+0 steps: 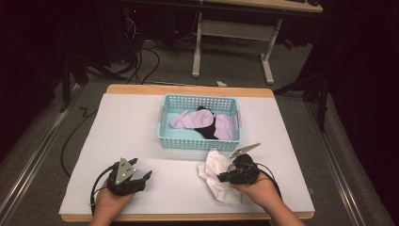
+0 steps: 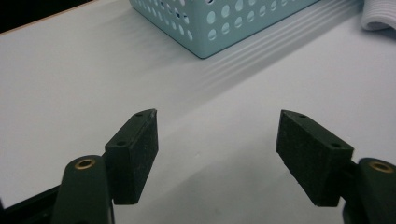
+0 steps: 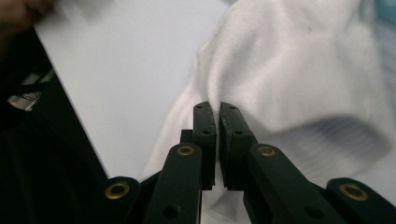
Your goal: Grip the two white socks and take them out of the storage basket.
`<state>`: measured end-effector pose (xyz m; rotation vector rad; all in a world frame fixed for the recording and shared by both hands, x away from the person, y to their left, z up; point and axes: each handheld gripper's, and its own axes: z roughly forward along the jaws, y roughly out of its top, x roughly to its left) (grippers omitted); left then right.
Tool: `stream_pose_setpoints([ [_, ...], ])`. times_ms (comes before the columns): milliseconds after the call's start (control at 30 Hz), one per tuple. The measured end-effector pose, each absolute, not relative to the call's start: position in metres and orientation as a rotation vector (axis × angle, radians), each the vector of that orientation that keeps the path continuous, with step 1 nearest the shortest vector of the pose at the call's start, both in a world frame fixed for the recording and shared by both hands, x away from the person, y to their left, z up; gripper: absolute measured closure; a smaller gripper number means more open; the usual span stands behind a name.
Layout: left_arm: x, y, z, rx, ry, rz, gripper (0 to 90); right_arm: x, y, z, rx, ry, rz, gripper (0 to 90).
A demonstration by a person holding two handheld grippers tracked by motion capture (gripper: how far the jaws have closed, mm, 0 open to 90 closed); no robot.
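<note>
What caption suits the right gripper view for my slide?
Right gripper pinching a fold of the white ribbed sock lying on the white table cover.

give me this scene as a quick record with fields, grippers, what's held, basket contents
left gripper: open, nothing between its pads, over bare table
right gripper: shut on white sock, pinching a fold
white sock: on the table, just in front of the basket
basket: teal, perforated, at table centre
basket contents: pink garment and black garment
table: white sheet over a wooden top
</note>
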<state>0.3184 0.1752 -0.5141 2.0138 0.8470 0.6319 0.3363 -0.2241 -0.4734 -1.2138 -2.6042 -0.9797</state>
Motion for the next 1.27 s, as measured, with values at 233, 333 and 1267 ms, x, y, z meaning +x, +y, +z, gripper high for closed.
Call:
stream_pose_setpoints([
  [233,0.318,0.175,-0.514,2.02,0.848,0.634,30.3,0.331,-0.232,-0.478,-1.208,-2.605,-1.09,71.0],
  [333,0.318,0.175,-0.514,2.021,0.849,0.637,30.3,0.326,-0.237,-0.469,-1.222,-2.627,-1.121,68.7],
  [1267,0.318,0.175,-0.514,1.994,0.879,0.665,30.3,0.293,-0.32,-0.505,-1.902,-2.645,-1.648,48.4],
])
